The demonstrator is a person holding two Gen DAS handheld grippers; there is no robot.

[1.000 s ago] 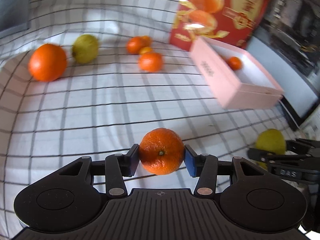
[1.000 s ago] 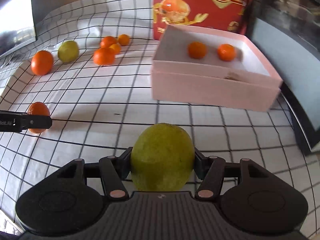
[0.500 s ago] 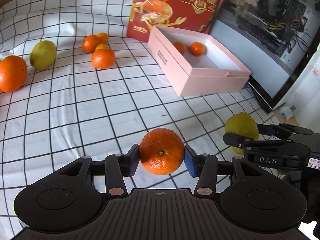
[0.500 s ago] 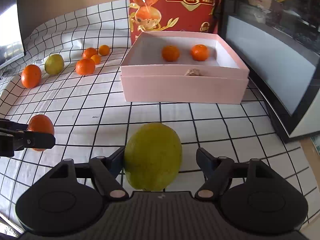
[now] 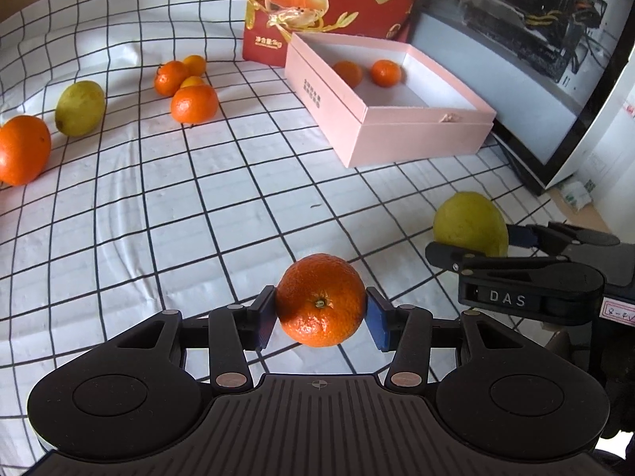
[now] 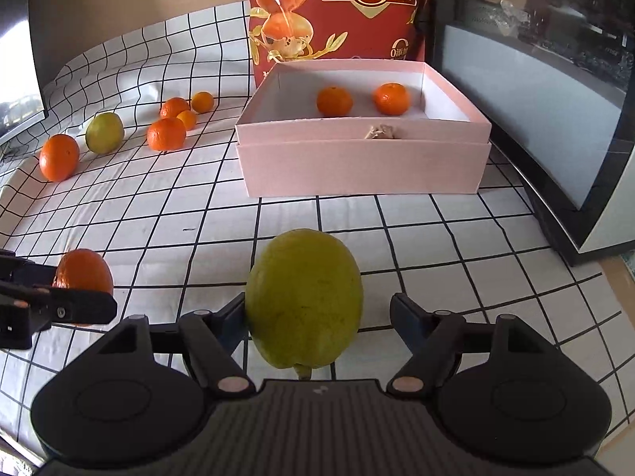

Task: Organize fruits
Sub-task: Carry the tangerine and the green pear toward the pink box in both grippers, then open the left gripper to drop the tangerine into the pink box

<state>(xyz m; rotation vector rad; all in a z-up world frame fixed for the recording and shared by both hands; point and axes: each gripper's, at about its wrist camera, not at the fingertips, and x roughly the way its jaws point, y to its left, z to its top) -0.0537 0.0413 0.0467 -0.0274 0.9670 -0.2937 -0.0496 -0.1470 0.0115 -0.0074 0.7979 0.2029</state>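
My left gripper (image 5: 320,315) is shut on an orange tangerine (image 5: 320,299), held above the checked cloth. My right gripper (image 6: 319,323) is open; a green-yellow pear (image 6: 304,297) sits between its fingers, touching the left finger with a gap at the right one. The pear (image 5: 470,224) and right gripper also show in the left wrist view. An open pink box (image 6: 361,170) ahead holds two tangerines (image 6: 334,101). On the cloth at the far left lie a large orange (image 6: 58,156), another pear (image 6: 104,132) and several tangerines (image 6: 166,133).
A red printed fruit box (image 6: 337,12) stands upright behind the pink box. A dark glass-fronted case (image 6: 555,111) stands along the right edge of the table. A dark screen (image 6: 16,39) stands at the far left. The white checked cloth (image 6: 158,214) is wrinkled.
My right gripper has opened: the right finger has come off the pear. Both grippers have turned and moved so the pink box is nearer and more centred. The left still holds its tangerine.
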